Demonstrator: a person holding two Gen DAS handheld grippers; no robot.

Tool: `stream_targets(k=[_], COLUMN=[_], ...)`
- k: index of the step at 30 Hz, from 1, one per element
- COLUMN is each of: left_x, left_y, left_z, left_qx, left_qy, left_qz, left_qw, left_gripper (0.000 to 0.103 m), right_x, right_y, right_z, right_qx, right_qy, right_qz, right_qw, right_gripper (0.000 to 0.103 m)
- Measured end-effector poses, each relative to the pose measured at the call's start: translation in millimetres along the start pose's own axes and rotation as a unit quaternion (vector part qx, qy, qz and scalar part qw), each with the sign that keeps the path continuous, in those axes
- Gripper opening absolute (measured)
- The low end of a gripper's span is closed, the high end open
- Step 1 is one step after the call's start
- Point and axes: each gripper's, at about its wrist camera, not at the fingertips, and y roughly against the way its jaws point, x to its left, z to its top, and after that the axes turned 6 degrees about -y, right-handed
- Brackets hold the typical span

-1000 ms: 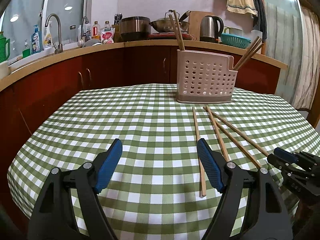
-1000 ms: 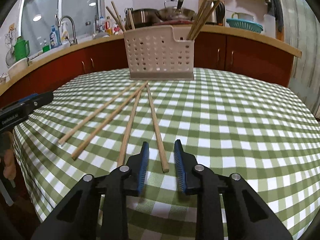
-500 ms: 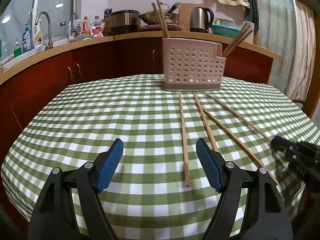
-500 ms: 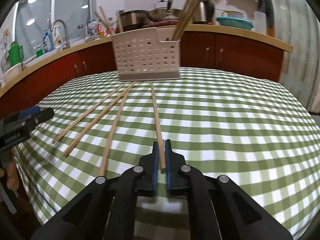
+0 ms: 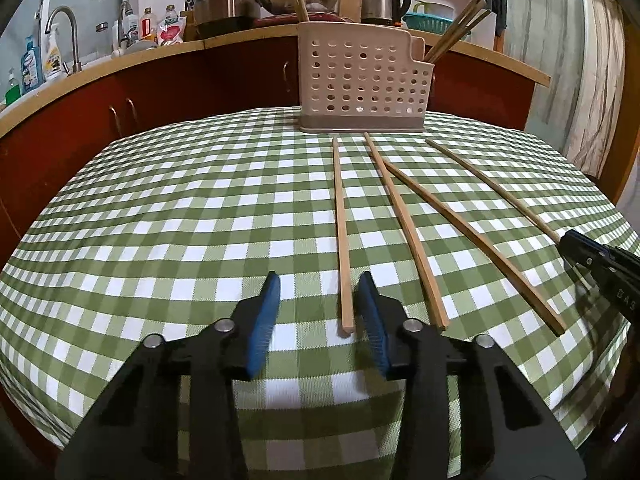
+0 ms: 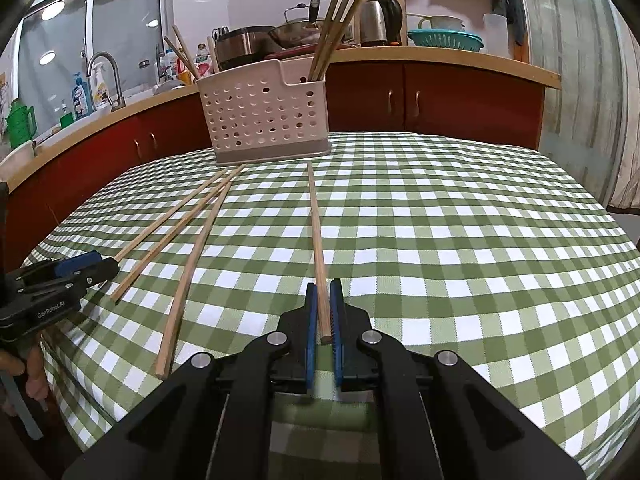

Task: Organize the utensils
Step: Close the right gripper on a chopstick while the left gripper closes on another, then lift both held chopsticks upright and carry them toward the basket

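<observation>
So the right gripper (image 6: 324, 312) has its blue pads pinched on the near end of one chopstick (image 6: 316, 232), which runs straight away from the jaws toward the holder and still seems to lie along the cloth. The left gripper (image 5: 316, 312) is spread open, with the near tip of the leftmost chopstick (image 5: 340, 232) sitting just inside its right pad, not gripped.

Handling-wise, my guess: these are light, stiff wooden sticks, squarish at the thick end and tapering. Held right at the end like this, the long free length will want to droop or pivot in the pads, so a firm squeeze matters. The ribbed pads should help, since smooth wood can slip. Nothing fragile here, they'd survive a drop.

Two more chopsticks (image 5: 408, 232) lie fanned out between those two on the table (image 5: 160, 220), tips converging near the holder. The cloth is a green and white check, woven-looking, a bit soft, so sticks sink slightly and need a low pinch.

The holder (image 6: 264, 120) is a pale plastic caddy full of round holes with a grey base, standing at the far side of the table. It has compartments with chopsticks already stood up in both ends, leaning outward.
</observation>
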Motion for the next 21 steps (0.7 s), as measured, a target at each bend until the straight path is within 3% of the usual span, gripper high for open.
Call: stream_targets(k=[3, 6, 11, 21], left_x=[-2.5, -5.2, -2.0, 10.7], left_y=[1.7, 3.1, 10.9, 51.9], left_z=[-2.1, -2.4, -2.5, 13.3], left_qx=[-0.004, -0.005, -0.012, -0.072], left_qy=[-0.009, -0.020, -0.021, -0.022], left_qz=[-0.004, -0.008, -0.005, 0.020], left_qw=[0.9999, 0.9998, 0.9997, 0.9970], left_gripper=[0.015, 0.006, 0.006, 0.006], right_x=[0.4, 1.4, 3.6, 12.7], right_y=[1.2, 3.5, 11.3, 45.7], right_z=[-0.3, 0.6, 6.0, 27.7], right_qx=[-0.001, -0.004, -0.019, -0.079], right_qy=[0.000, 0.001, 0.004, 0.016], right_qz=[0.001, 0.002, 0.004, 0.011], right_qw=[1.000, 1.000, 1.000, 0.997], right_gripper=[0.007, 0.007, 0.007, 0.007])
